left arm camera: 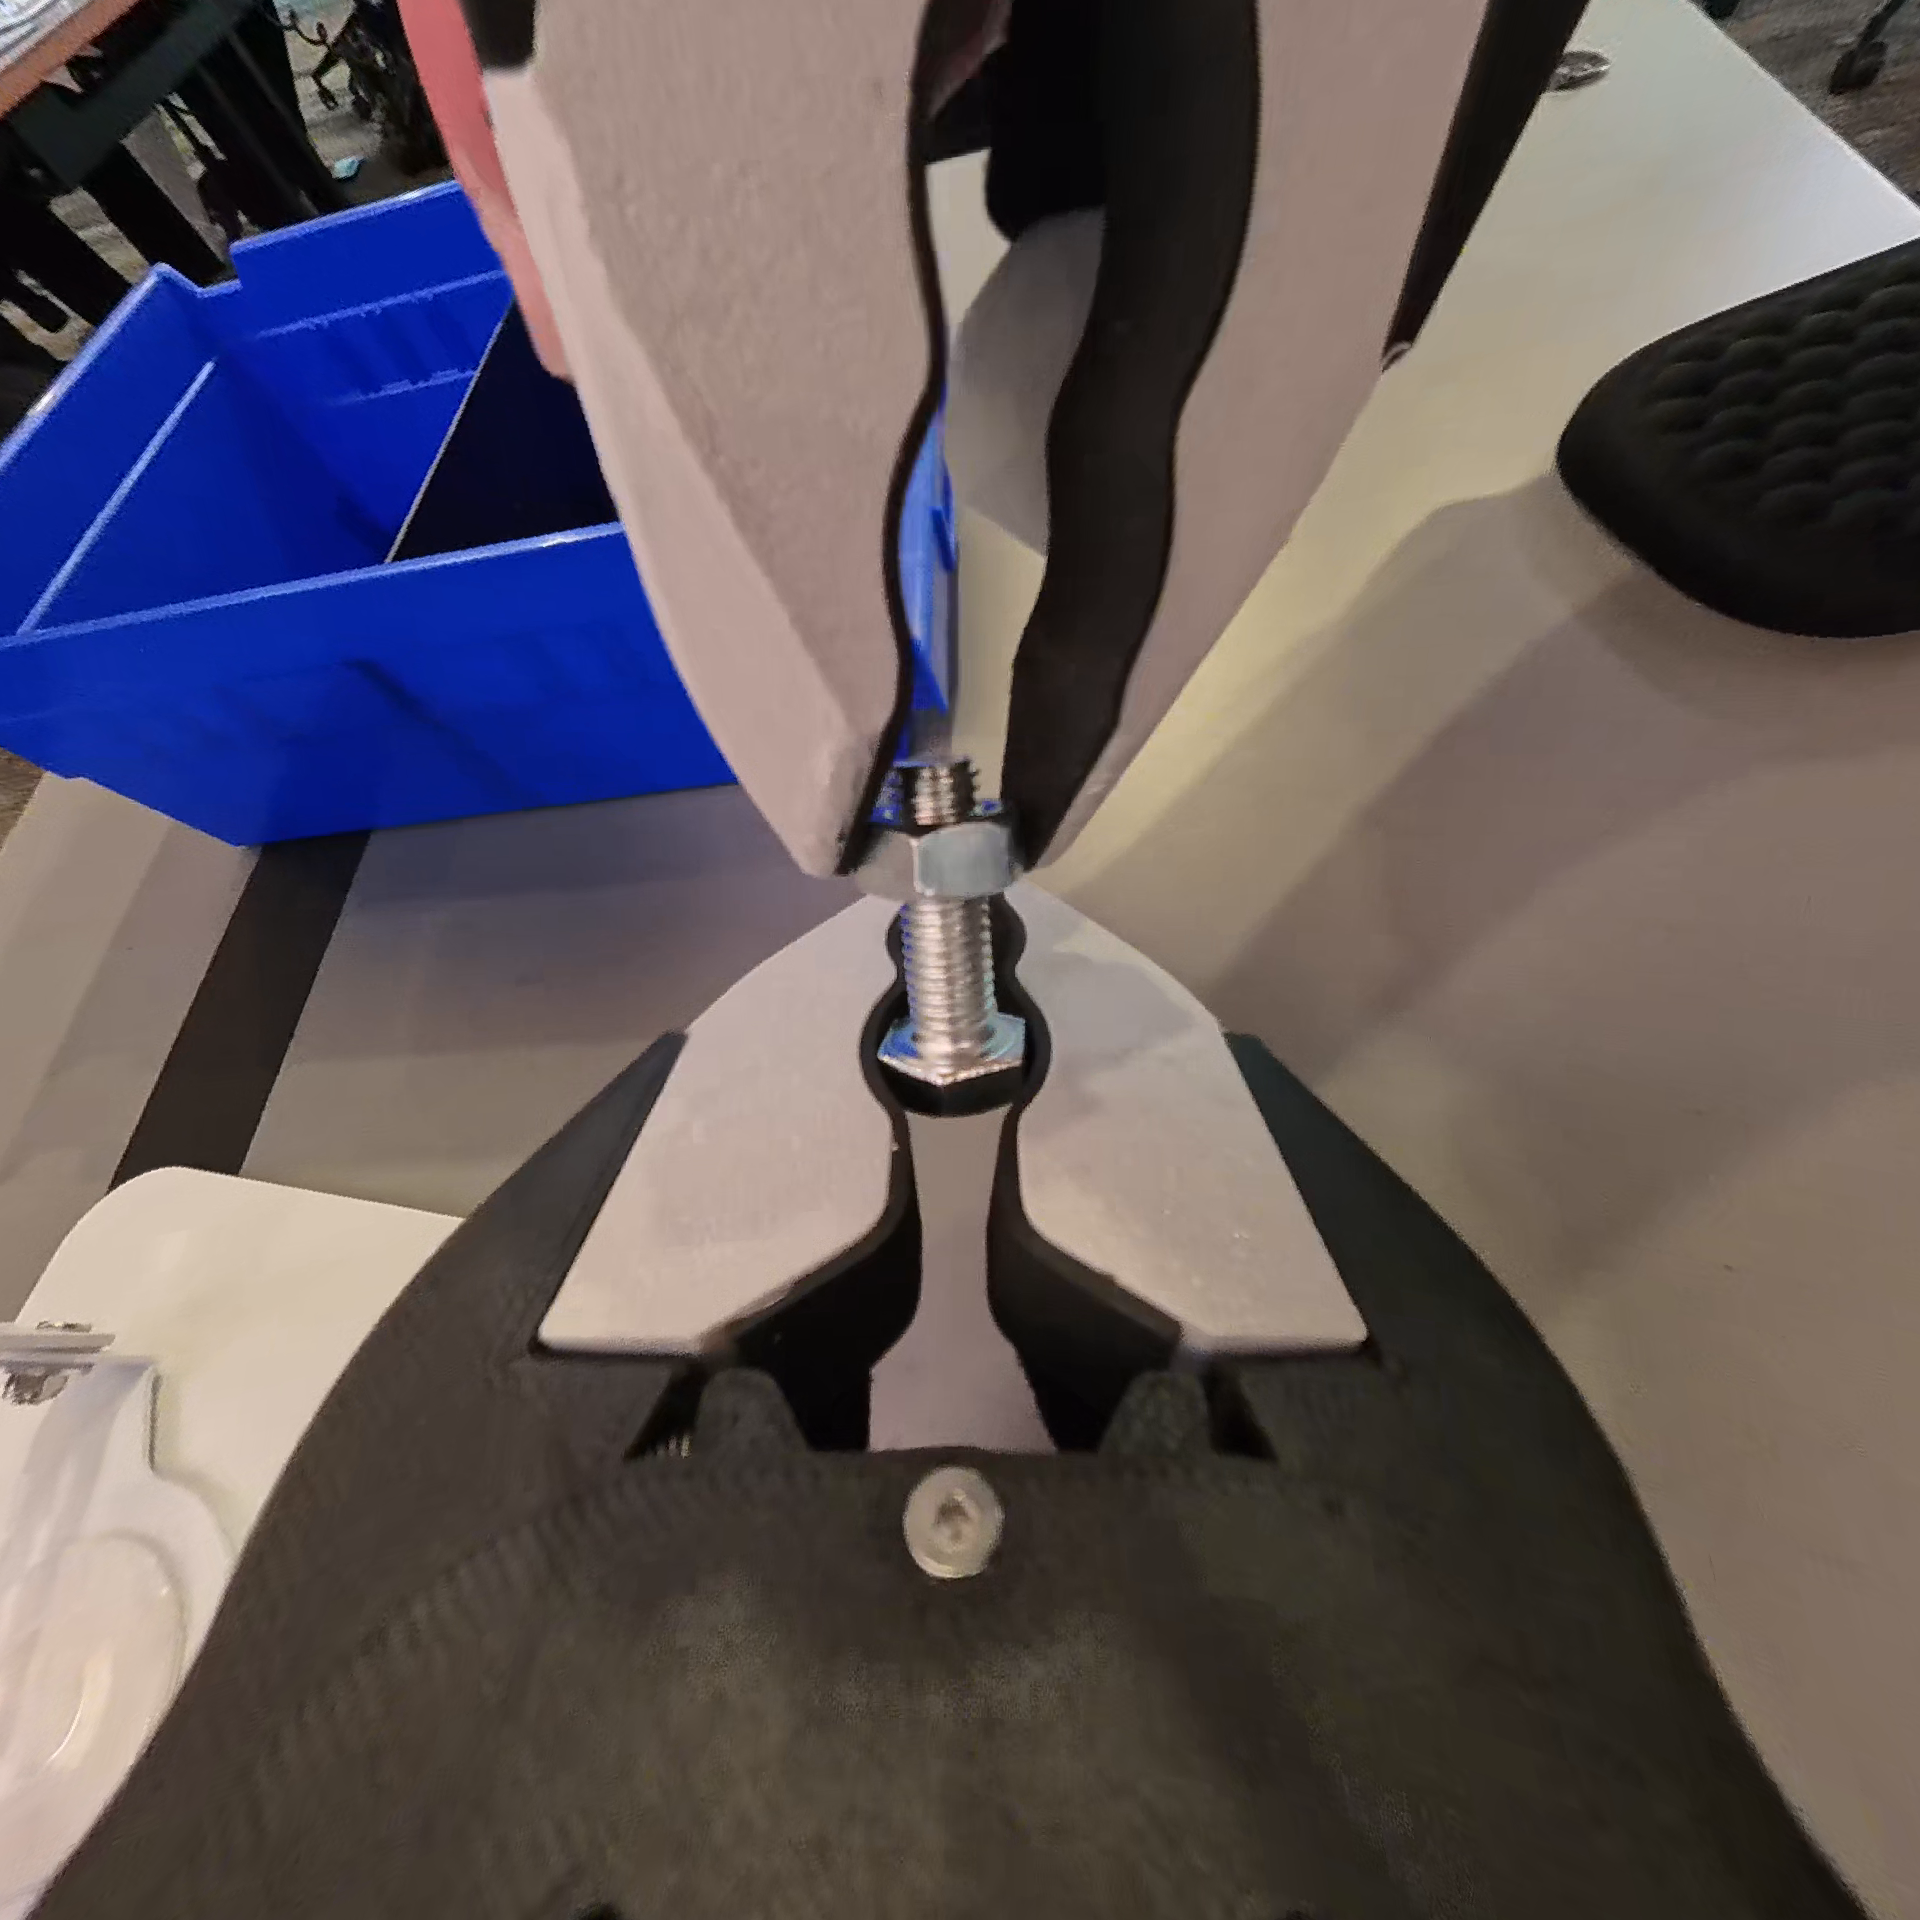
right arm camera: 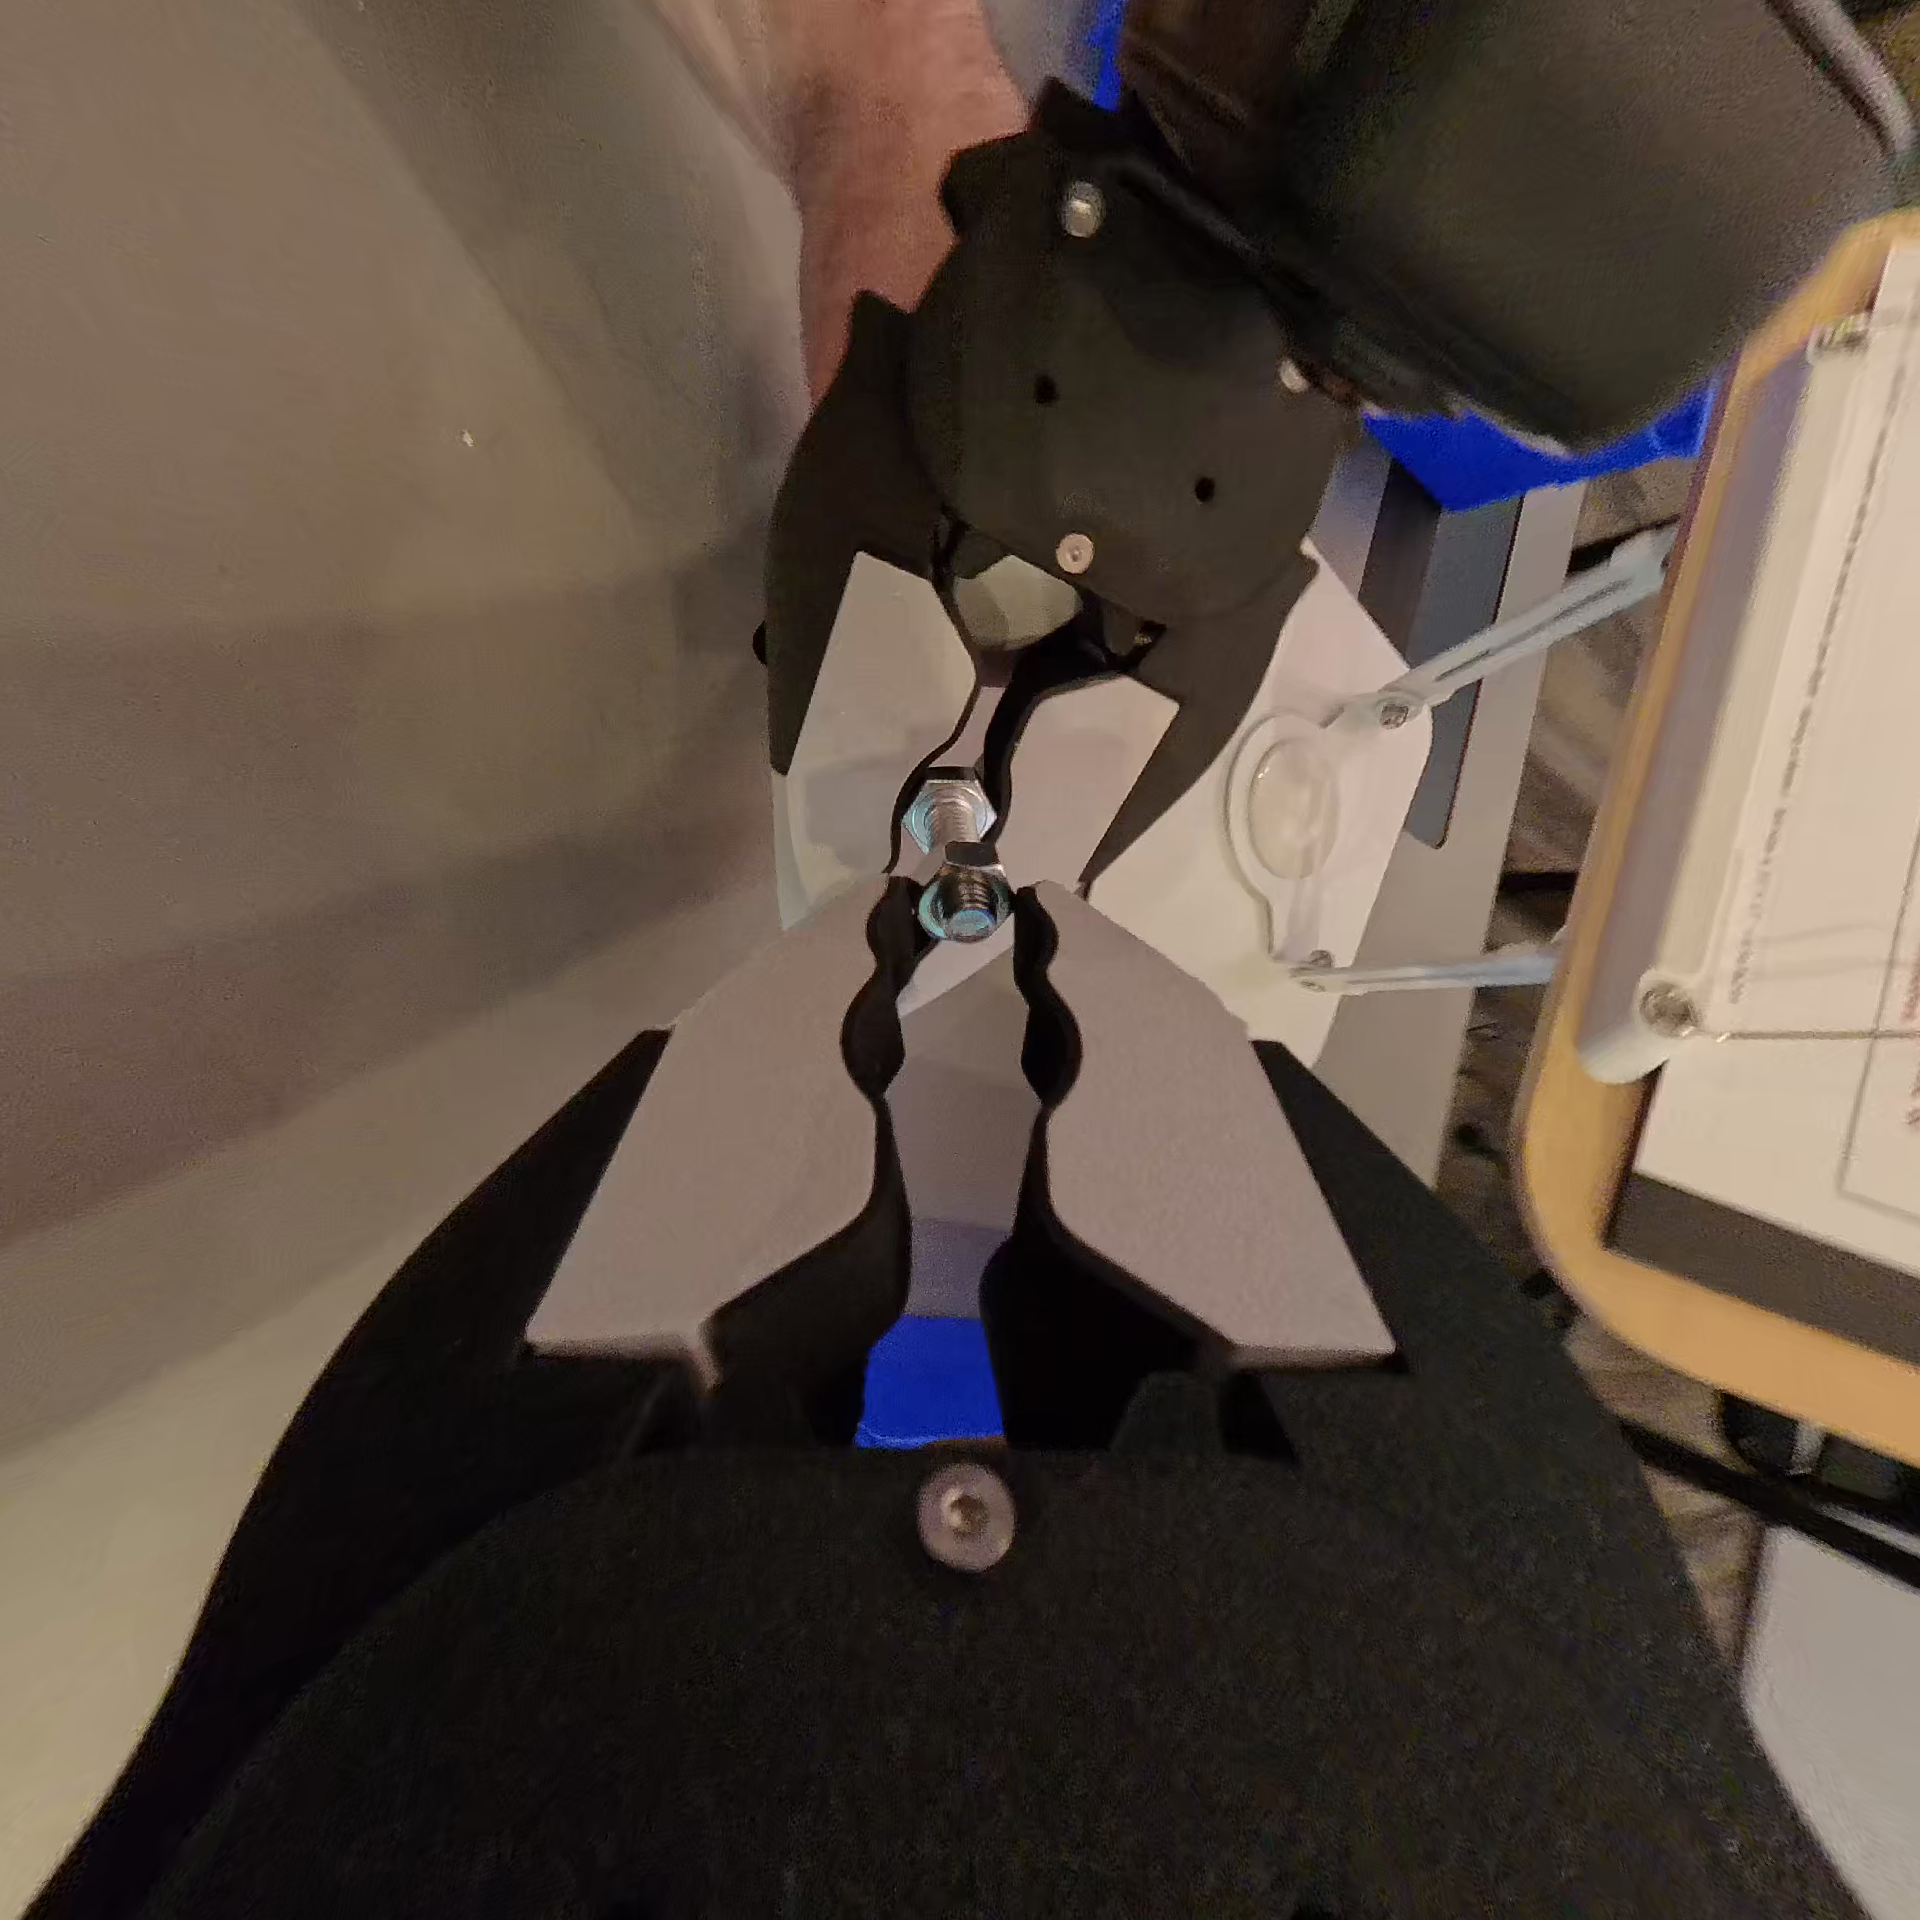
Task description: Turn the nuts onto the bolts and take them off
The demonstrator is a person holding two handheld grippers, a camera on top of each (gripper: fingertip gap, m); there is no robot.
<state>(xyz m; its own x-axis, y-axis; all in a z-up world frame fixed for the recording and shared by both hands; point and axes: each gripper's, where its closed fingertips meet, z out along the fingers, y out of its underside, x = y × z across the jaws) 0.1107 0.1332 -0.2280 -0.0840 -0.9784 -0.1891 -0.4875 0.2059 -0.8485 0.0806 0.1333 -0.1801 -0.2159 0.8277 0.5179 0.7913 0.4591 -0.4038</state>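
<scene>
One bolt (left arm camera: 951, 987), one nut (left arm camera: 961, 860), two grippers. Left gripper (left arm camera: 951, 1023) clamped on bolt at its hex head; right gripper (left arm camera: 940, 831) clamped on nut, threaded near bolt's free end, held above table (left arm camera: 1455, 935). Nearby: one blue bin (left arm camera: 312, 582), one black textured pad (left arm camera: 1766, 457), one white plate (left arm camera: 208, 1299). Bin partly hidden behind right gripper's fingers (left arm camera: 727, 416).

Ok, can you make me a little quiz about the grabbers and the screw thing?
1. True or false: the nut sits on the bolt's thread.
2. Which gripper pinches the bolt's head: A left gripper, B right gripper?
3. Fill in: behind the grippers on the table stands a ____ bin.

Key: 1 true; 2 A; 3 blue.
</scene>
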